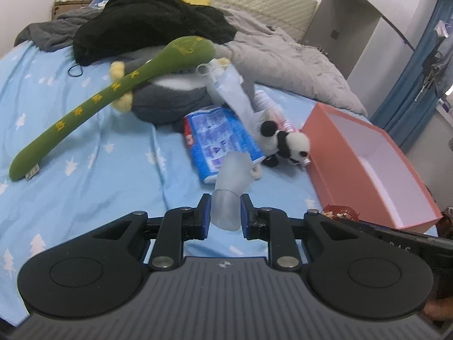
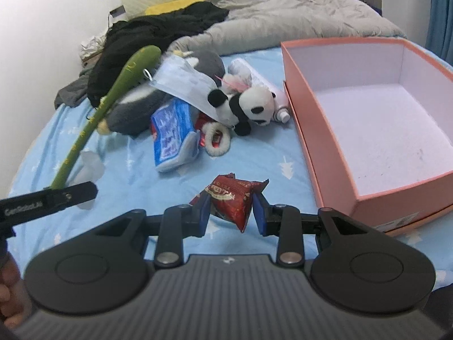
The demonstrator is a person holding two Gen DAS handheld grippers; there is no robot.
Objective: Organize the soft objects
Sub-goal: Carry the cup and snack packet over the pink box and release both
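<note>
Translucent soft piece: a frosted, rubbery object (image 1: 230, 181) is pinched between the pads of the left gripper (image 1: 225, 214), held above the blue bedsheet (image 1: 93, 181).
Red wrapper: a crinkled red snack packet (image 2: 232, 198) is clamped in the right gripper (image 2: 231, 212), hanging clear of the sheet near the bed's front edge.
Pink box: an open cardboard box (image 2: 300, 90) with a white inside stands at the right edge of the bed, nothing visible in it.
Panda: a small black-and-white plush (image 2: 249, 104) lies just beside the box's left wall, touching a white bottle (image 2: 279, 104).
Blue pack: a tissue packet (image 2: 172, 133) lies in the middle of the bed, beside a furry hair ring (image 2: 216, 138).
Grey plush: a large grey soft toy (image 1: 170, 96) sits behind the pack, a face mask (image 2: 184, 82) draped over it.
Green plush: a long green stick-shaped toy (image 1: 85, 107) leans on the grey one, reaching toward the left edge.
Bedding: a black garment (image 1: 150, 19) and a grey quilt (image 1: 283, 53) are heaped along the head of the bed.
</note>
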